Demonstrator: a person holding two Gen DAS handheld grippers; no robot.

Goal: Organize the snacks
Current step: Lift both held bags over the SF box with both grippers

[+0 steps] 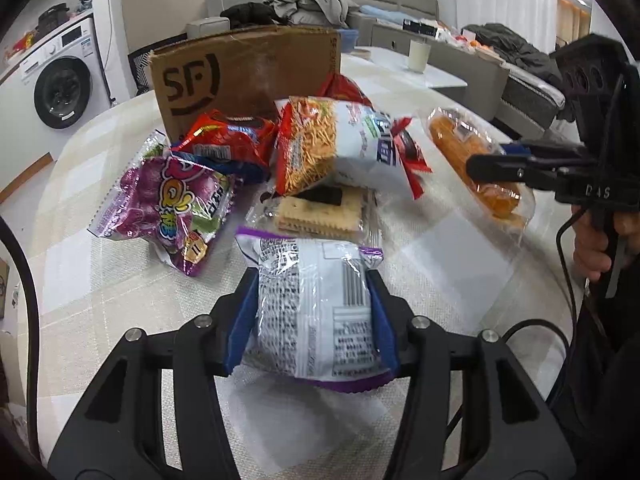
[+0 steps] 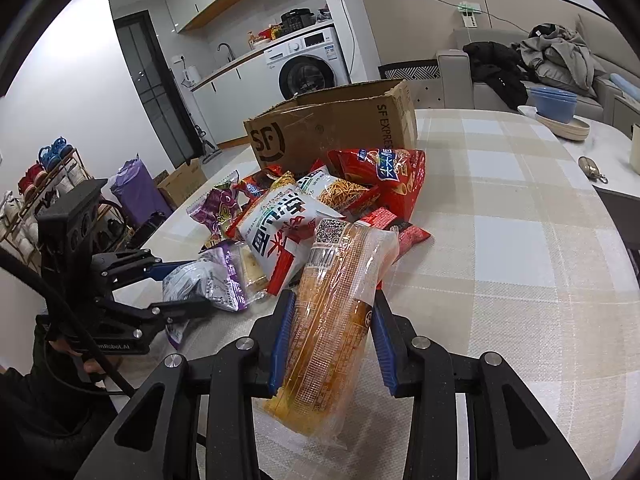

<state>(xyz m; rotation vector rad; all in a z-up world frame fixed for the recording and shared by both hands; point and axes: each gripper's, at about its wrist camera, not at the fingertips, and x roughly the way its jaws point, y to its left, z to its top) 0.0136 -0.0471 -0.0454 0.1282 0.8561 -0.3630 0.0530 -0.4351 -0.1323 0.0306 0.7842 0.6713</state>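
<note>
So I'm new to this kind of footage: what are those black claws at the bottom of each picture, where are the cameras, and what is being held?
There is no robot here. A person holds a two-finger hand tool in each hand, and a wide-angle camera on each tool looks forward along its fingers. One picture is from the left tool, the other from the right.

The left gripper is closed on a white and purple snack bag. The right gripper is closed on a long orange snack in clear wrap. Each tool also shows at the edge of the other's view.

On the checked tablecloth lies a pile of other snack packets, with an open cardboard box behind it.
</note>
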